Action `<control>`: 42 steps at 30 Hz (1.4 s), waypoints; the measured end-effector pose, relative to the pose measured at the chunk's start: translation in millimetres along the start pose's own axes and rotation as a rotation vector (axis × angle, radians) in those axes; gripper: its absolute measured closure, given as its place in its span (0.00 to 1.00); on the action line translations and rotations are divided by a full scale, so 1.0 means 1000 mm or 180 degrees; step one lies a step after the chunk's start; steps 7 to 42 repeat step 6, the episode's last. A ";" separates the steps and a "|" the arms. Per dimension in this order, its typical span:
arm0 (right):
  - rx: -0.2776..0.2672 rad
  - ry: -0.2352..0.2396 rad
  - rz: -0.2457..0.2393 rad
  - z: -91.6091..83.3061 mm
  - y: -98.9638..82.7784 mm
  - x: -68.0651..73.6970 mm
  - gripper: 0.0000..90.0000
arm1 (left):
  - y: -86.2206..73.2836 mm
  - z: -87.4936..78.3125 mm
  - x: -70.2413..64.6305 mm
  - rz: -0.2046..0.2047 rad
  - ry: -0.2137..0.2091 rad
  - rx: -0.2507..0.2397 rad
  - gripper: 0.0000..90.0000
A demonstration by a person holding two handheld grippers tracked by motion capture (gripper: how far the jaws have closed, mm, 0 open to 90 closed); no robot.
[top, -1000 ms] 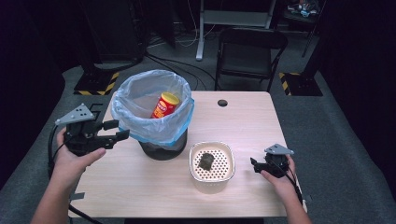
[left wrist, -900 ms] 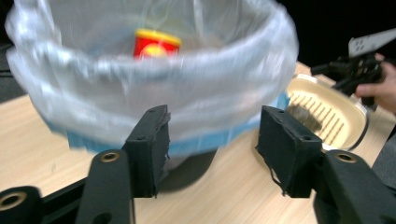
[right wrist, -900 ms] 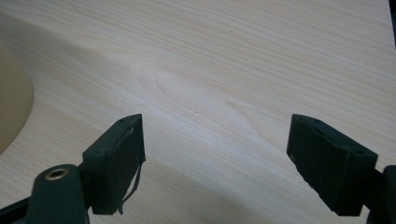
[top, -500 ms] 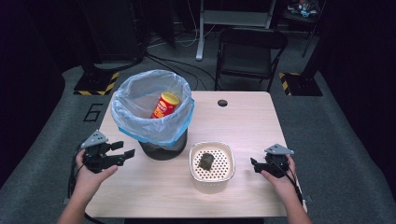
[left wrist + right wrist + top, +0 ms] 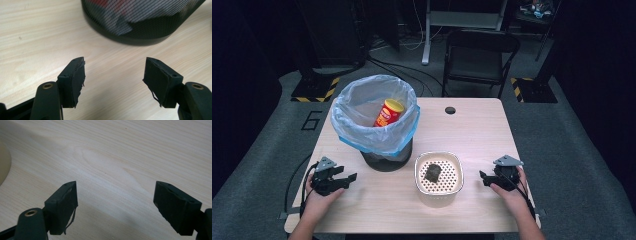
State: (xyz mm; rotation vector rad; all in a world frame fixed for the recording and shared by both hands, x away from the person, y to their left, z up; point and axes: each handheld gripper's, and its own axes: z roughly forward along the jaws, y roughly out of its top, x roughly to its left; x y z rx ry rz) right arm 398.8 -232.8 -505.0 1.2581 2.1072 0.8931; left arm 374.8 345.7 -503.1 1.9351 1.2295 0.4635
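High view overlooks the table; both gripper views skim it closely

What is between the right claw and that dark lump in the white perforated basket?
Only the basket's own near wall. The right claw sits open on bare table beside the perforated basket, and the dark lump lies inside on the basket floor, so the claw would probably have to come over the rim.
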 end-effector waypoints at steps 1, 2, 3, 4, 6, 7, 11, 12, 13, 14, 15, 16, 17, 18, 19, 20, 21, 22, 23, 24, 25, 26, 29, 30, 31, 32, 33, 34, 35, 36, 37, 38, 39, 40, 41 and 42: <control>0.0000 0.0000 0.0000 0.000 0.000 0.000 0.21 | 0.000 0.000 0.000 0.0000 0.0000 0.0000 0.36; 0.0053 0.0012 -0.0023 0.001 -0.002 0.000 0.21 | -0.005 0.005 0.004 -0.0039 0.0067 0.0077 0.35; 0.0053 0.0012 -0.0023 0.001 -0.002 0.000 0.21 | -0.005 0.005 0.004 -0.0039 0.0067 0.0077 0.35; 0.0063 -0.0027 -0.0031 0.004 -0.004 0.001 0.21 | -0.010 0.011 0.007 -0.0079 0.0184 0.0153 0.33; 0.0105 -0.0073 -0.0057 0.008 -0.006 0.001 0.20 | -0.011 0.013 0.008 -0.0059 0.0292 0.0209 0.31; 0.0105 -0.0073 -0.0057 0.008 -0.006 0.001 0.20 | -0.011 0.013 0.008 -0.0059 0.0292 0.0209 0.31; 0.0105 -0.0073 -0.0057 0.008 -0.006 0.001 0.20 | -0.011 0.013 0.008 -0.0059 0.0292 0.0209 0.31; 0.0105 -0.0073 -0.0057 0.008 -0.006 0.001 0.20 | -0.011 0.013 0.008 -0.0059 0.0292 0.0209 0.31; 0.0105 -0.0073 -0.0057 0.008 -0.006 0.001 0.20 | -0.011 0.013 0.008 -0.0059 0.0292 0.0209 0.31; 0.0105 -0.0073 -0.0057 0.008 -0.006 0.001 0.20 | -0.011 0.013 0.008 -0.0059 0.0292 0.0209 0.31; 0.0105 -0.0073 -0.0057 0.008 -0.006 0.001 0.20 | -0.011 0.013 0.008 -0.0059 0.0292 0.0209 0.31; 0.0105 -0.0073 -0.0057 0.008 -0.006 0.001 0.20 | -0.011 0.013 0.008 -0.0059 0.0292 0.0209 0.31; 0.0105 -0.0073 -0.0057 0.008 -0.006 0.001 0.20 | -0.011 0.013 0.008 -0.0059 0.0292 0.0209 0.31; 0.0105 -0.0073 -0.0057 0.008 -0.006 0.001 0.20 | -0.011 0.013 0.008 -0.0059 0.0292 0.0209 0.31; 0.0105 -0.0073 -0.0057 0.008 -0.006 0.001 0.20 | -0.011 0.013 0.008 -0.0059 0.0292 0.0209 0.31; 0.0105 -0.0073 -0.0057 0.008 -0.006 0.001 0.20 | -0.011 0.013 0.008 -0.0059 0.0292 0.0209 0.31; 0.0105 -0.0073 -0.0057 0.008 -0.006 0.001 0.20 | -0.011 0.013 0.008 -0.0059 0.0292 0.0209 0.31; 0.0105 -0.0073 -0.0057 0.008 -0.006 0.001 0.20 | -0.011 0.013 0.008 -0.0059 0.0292 0.0209 0.31; 0.0105 -0.0073 -0.0057 0.008 -0.006 0.001 0.20 | -0.011 0.013 0.008 -0.0059 0.0292 0.0209 0.31; 0.0105 -0.0073 -0.0057 0.008 -0.006 0.001 0.20 | -0.011 0.013 0.008 -0.0059 0.0292 0.0209 0.31; 0.0105 -0.0073 -0.0057 0.008 -0.006 0.001 0.20 | -0.011 0.013 0.008 -0.0059 0.0292 0.0209 0.31; 0.0105 -0.0073 -0.0057 0.008 -0.006 0.001 0.20 | -0.011 0.013 0.008 -0.0059 0.0292 0.0209 0.31; 0.0105 -0.0073 -0.0057 0.008 -0.006 0.001 0.20 | -0.011 0.013 0.008 -0.0059 0.0292 0.0209 0.31; 0.0105 -0.0073 -0.0057 0.008 -0.006 0.001 0.20 | -0.011 0.013 0.008 -0.0059 0.0292 0.0209 0.31; 0.0105 -0.0073 -0.0057 0.008 -0.006 0.001 0.20 | -0.011 0.013 0.008 -0.0059 0.0292 0.0209 0.31; 0.0105 -0.0073 -0.0057 0.008 -0.006 0.001 0.20 | -0.011 0.013 0.008 -0.0059 0.0292 0.0209 0.31; 0.0105 -0.0073 -0.0057 0.008 -0.006 0.001 0.20 | -0.011 0.013 0.008 -0.0059 0.0292 0.0209 0.31; 0.0105 -0.0073 -0.0057 0.008 -0.006 0.001 0.20 | -0.011 0.013 0.008 -0.0059 0.0292 0.0209 0.31; 0.0105 -0.0073 -0.0057 0.008 -0.006 0.001 0.20 | -0.011 0.013 0.008 -0.0059 0.0292 0.0209 0.31; 0.0105 -0.0073 -0.0057 0.008 -0.006 0.001 0.20 | -0.011 0.013 0.008 -0.0059 0.0292 0.0209 0.31; 0.0105 -0.0073 -0.0057 0.008 -0.006 0.001 0.20 | -0.011 0.013 0.008 -0.0059 0.0292 0.0209 0.31; 0.0105 -0.0073 -0.0057 0.008 -0.006 0.001 0.20 | -0.011 0.013 0.008 -0.0059 0.0292 0.0209 0.31; 0.0105 -0.0073 -0.0057 0.008 -0.006 0.001 0.20 | -0.011 0.013 0.008 -0.0059 0.0292 0.0209 0.31; 0.0105 -0.0073 -0.0057 0.008 -0.006 0.001 0.20 | -0.011 0.013 0.008 -0.0059 0.0292 0.0209 0.31; 0.0105 -0.0073 -0.0057 0.008 -0.006 0.001 0.20 | -0.011 0.013 0.008 -0.0059 0.0292 0.0209 0.31; 0.0105 -0.0073 -0.0057 0.008 -0.006 0.001 0.20 | -0.011 0.013 0.008 -0.0059 0.0292 0.0209 0.31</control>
